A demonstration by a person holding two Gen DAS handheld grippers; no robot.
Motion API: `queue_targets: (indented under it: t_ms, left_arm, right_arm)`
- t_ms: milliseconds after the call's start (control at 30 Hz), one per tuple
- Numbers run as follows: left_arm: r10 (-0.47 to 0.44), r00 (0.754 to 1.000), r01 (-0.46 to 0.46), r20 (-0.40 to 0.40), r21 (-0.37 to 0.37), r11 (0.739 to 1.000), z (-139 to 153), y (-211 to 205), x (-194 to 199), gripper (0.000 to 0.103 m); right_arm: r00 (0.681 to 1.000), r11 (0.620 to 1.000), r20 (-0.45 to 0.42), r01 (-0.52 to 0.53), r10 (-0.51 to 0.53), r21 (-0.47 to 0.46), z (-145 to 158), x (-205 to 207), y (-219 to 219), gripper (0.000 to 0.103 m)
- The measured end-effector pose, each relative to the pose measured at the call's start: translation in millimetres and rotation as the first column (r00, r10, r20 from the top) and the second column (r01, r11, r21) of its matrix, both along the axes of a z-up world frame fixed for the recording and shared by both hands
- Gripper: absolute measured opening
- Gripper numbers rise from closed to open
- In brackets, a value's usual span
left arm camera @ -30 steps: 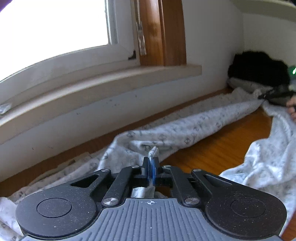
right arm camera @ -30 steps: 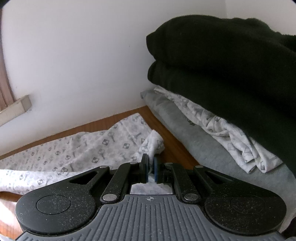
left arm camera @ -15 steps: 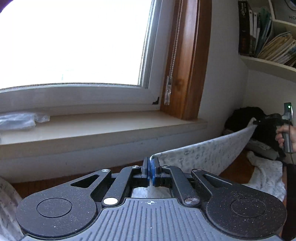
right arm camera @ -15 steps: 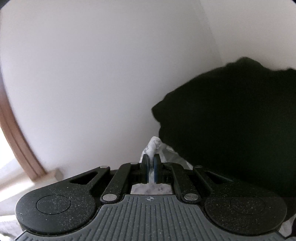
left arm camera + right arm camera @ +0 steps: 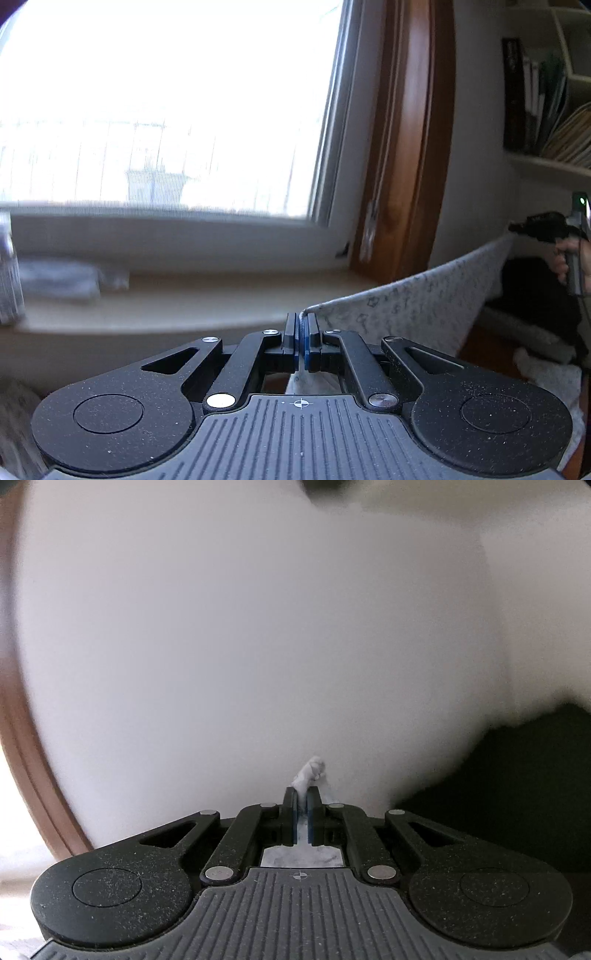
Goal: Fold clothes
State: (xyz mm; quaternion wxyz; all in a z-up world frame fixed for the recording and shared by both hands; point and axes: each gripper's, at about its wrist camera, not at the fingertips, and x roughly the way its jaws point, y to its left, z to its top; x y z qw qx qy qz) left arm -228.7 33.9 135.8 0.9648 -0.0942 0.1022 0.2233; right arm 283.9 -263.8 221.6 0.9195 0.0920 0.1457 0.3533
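While held up between two points, cloth: white fabric with a small grey printed pattern (image 5: 417,299), stretched as a sloping band from the lower middle up to the right edge of the left wrist view, hanging free of the floor.
Left gripper: black two-finger gripper with blue pads (image 5: 302,334), pressed together on one corner of the white patterned fabric; a small tip of cloth seen just above the pads.
Right gripper: same black build with blue pads (image 5: 302,812), pinched on a bunched corner of the fabric, a crumpled white tuft standing out past the fingertips; seen also from the left wrist view, far right, at the upper end of the band.
Hand: wrapped around the grey handle of the right gripper (image 5: 570,258), partly cut by the picture edge.
Window: bright, overexposed pane in a white frame (image 5: 332,147), with a brown wooden side frame (image 5: 406,140) just beside it.
Sill: pale ledge under the window (image 5: 184,302), carrying a blurred clear packet at the left.
Shelf: wall shelf with books and papers (image 5: 535,110), upper right.
Dark pile: black clothing (image 5: 532,284) low at the right, behind the stretched band; also at the right of the right wrist view.
Wall: plain white, blurred (image 5: 258,627), filling most of the right wrist view.
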Motion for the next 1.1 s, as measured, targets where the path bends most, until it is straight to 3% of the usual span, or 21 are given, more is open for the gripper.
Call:
queue_targets:
  t_ms: [167, 233, 333, 400, 467, 567, 733, 933, 1100]
  left_arm:
    - [-0.098, 0.995, 0.097, -0.036, -0.012, 0.995, 0.1, -16.8, -2.9, 0.002]
    - [-0.164, 0.982, 0.159, -0.094, -0.05, 0.986, -14.2, -25.8, 2.1, 0.003]
    - [-0.274, 0.939, 0.254, -0.205, -0.121, 0.96, -45.4, -41.2, 15.4, 0.004]
    - [-0.315, 0.915, 0.285, -0.251, -0.148, 0.947, -60.2, -48.7, 22.6, 0.004]
    - [-0.341, 0.904, 0.306, -0.258, -0.167, 0.937, -64.5, -51.2, 26.2, 0.007]
    - [-0.361, 0.905, 0.325, -0.224, -0.182, 0.928, -58.0, -49.0, 26.3, 0.008]
    - [-0.318, 0.925, 0.291, -0.208, -0.15, 0.945, -44.8, -43.3, 37.3, 0.008]
    - [-0.308, 0.916, 0.282, -0.257, -0.135, 0.95, -55.8, -43.5, 81.9, 0.015]
    - [-0.318, 0.913, 0.295, -0.257, -0.123, 0.947, -69.8, -44.7, 114.2, 0.015]
  right_arm:
    - [0.996, 0.999, 0.086, 0.014, -0.011, -0.03, 16.5, -11.9, -9.6, 0.006]
    - [0.998, 0.991, 0.067, 0.029, -0.02, -0.128, -1.4, -12.2, -16.0, 0.006]
    - [0.999, 0.959, -0.01, 0.026, -0.03, -0.282, -39.9, -9.2, -26.4, 0.008]
    - [0.998, 0.935, -0.041, 0.022, -0.039, -0.353, -62.4, -7.8, -32.3, 0.023]
    - [0.998, 0.932, -0.049, 0.018, -0.039, -0.362, -73.2, -7.5, -37.8, 0.036]
    - [0.998, 0.926, -0.061, 0.002, -0.027, -0.377, -88.6, -8.4, -42.7, 0.036]
    - [0.988, 0.883, -0.106, -0.151, 0.116, -0.445, -124.1, -27.2, 2.8, 0.035]
    - [0.965, 0.858, -0.174, -0.256, 0.197, -0.446, -179.0, -39.6, 3.9, 0.035]
    - [0.962, 0.898, -0.152, -0.267, 0.227, -0.351, -184.1, -52.6, -37.9, 0.037]
